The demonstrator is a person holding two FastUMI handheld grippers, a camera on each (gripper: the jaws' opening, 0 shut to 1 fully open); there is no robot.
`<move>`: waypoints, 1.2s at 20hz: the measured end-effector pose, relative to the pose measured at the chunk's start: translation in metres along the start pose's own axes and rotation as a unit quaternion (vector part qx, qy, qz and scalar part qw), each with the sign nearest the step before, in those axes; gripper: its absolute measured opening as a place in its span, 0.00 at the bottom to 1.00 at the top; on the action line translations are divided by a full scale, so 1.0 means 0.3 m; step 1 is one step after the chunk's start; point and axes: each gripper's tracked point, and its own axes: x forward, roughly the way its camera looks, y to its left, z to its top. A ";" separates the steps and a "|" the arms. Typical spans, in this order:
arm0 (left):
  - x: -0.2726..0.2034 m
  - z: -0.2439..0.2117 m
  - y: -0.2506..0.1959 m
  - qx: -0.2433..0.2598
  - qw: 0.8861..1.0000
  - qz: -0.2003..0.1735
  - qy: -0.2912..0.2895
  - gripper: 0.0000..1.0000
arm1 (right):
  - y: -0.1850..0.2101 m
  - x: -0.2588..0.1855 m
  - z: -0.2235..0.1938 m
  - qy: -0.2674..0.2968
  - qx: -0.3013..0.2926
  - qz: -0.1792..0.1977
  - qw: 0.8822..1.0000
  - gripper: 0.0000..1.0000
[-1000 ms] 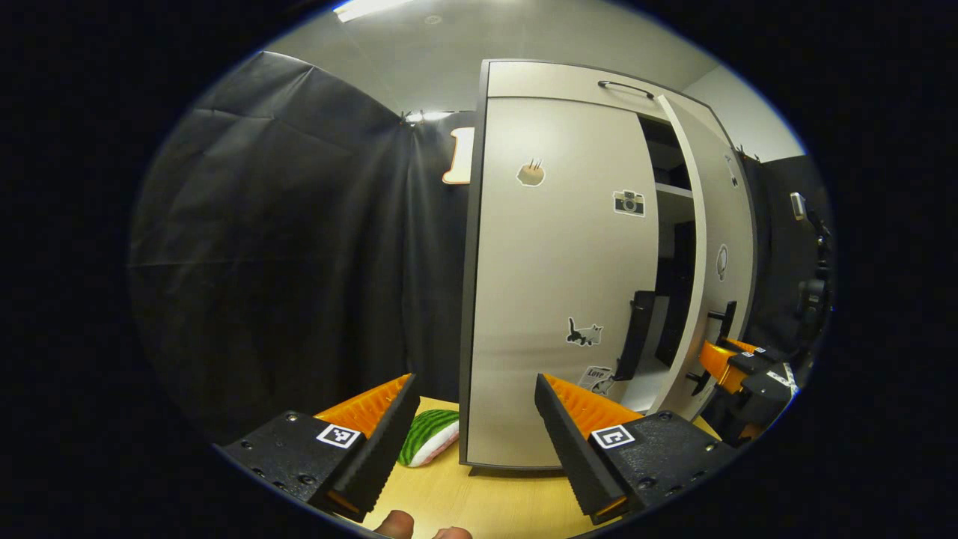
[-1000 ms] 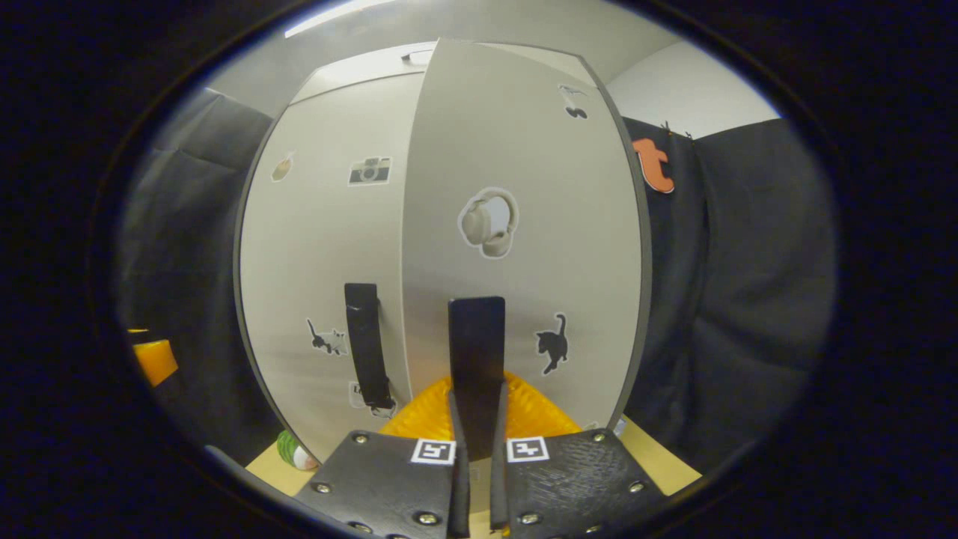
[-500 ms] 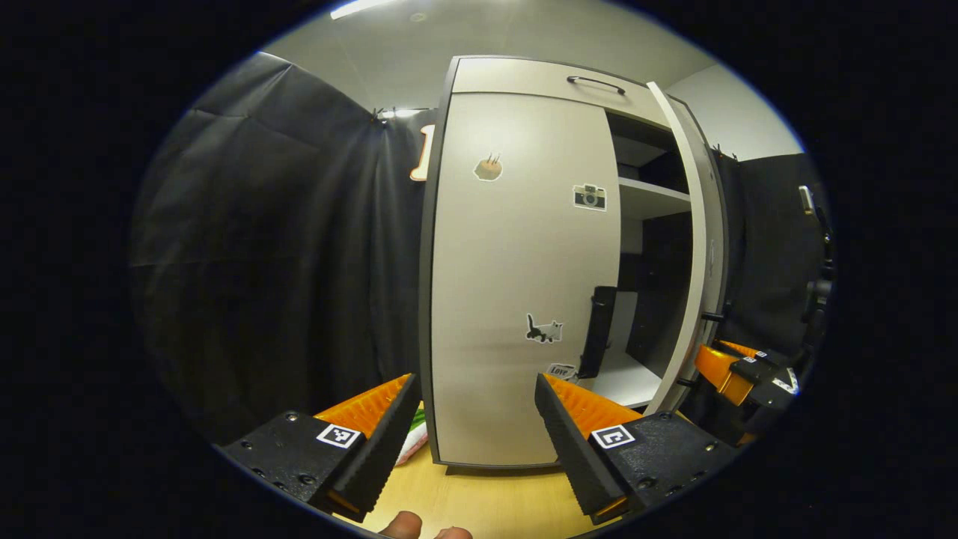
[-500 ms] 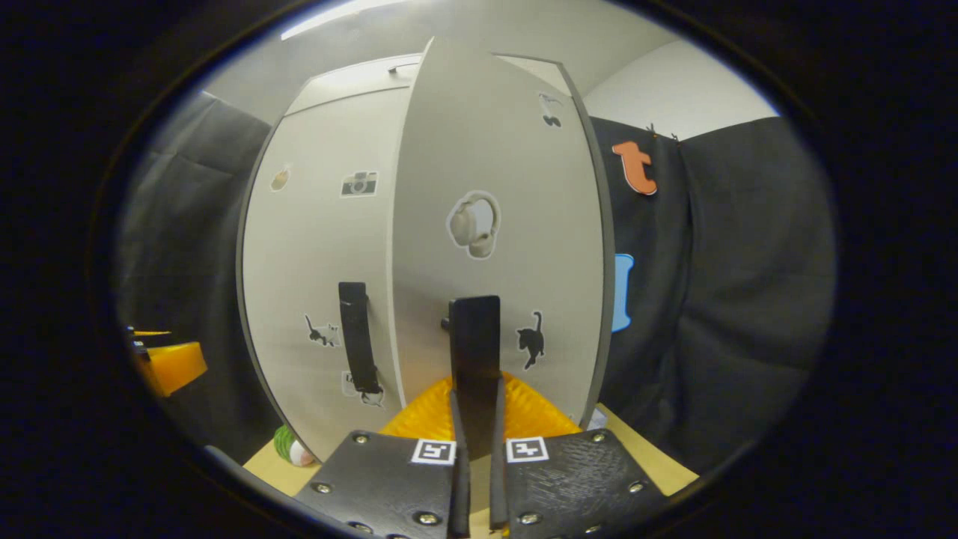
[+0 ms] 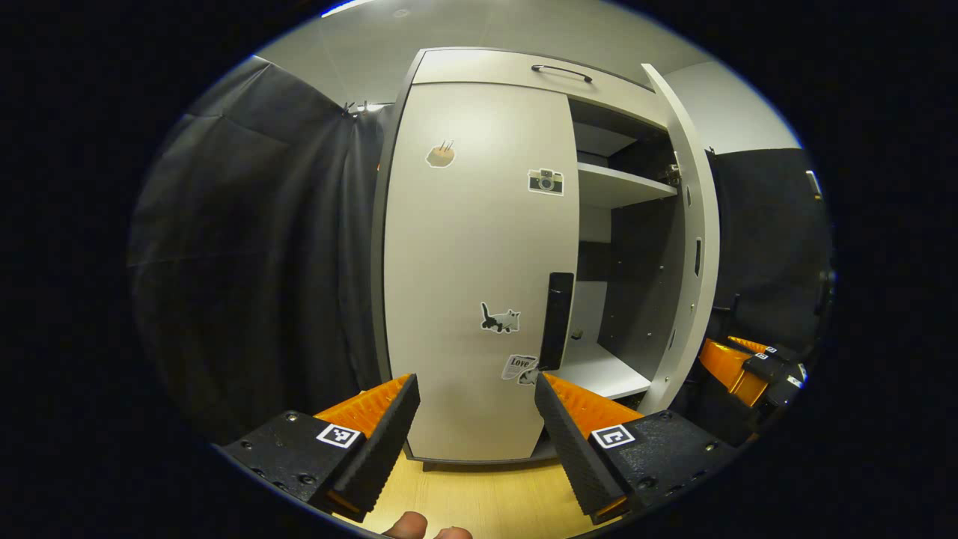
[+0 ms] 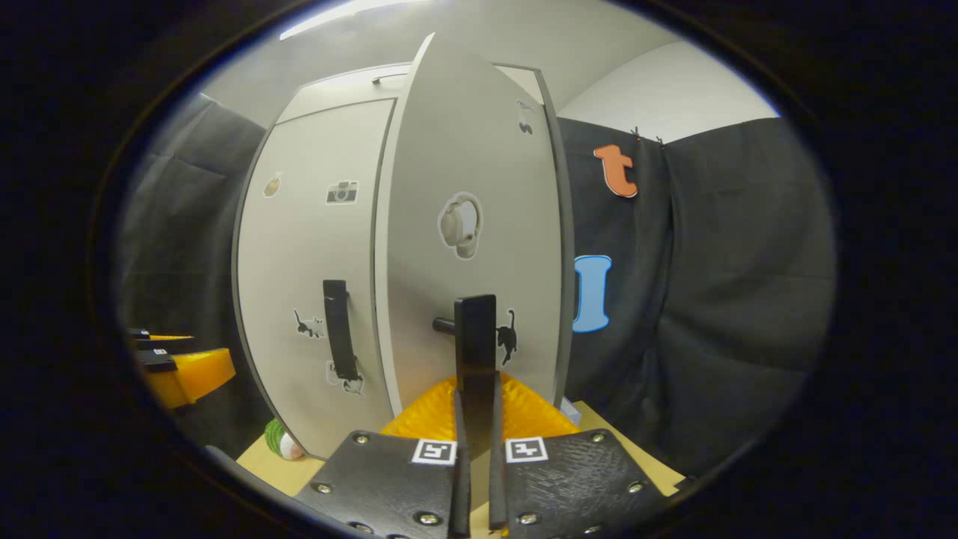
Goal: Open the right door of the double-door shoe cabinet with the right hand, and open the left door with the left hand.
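Left gripper view: left gripper (image 5: 476, 419) spread wide and empty, aimed at closed left door (image 5: 479, 254); next, close on its handle (image 5: 557, 320). Cabinet more centred than a second ago, shelves more exposed. Right gripper view: right gripper (image 6: 474, 427) clamped on right door's handle (image 6: 476, 337), right door (image 6: 471, 247) swung wider than before.

left gripper (image 5: 477, 400) level, jaws spread wide, right gripper (image 6: 476, 419) level, jaws nearly closed
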 end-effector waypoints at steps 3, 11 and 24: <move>0.005 -0.007 -0.025 -0.002 1.000 -0.007 0.002 0.96 | -0.025 -0.008 0.001 -0.001 -0.001 -0.011 1.000 0.09; 0.004 -0.048 -0.106 -0.014 0.999 -0.032 0.017 0.96 | -0.088 -0.026 0.003 0.002 -0.019 -0.035 0.999 0.09; -0.009 -0.082 -0.182 -0.020 0.998 -0.048 0.029 0.96 | -0.198 -0.035 0.017 0.003 -0.012 -0.072 0.997 0.08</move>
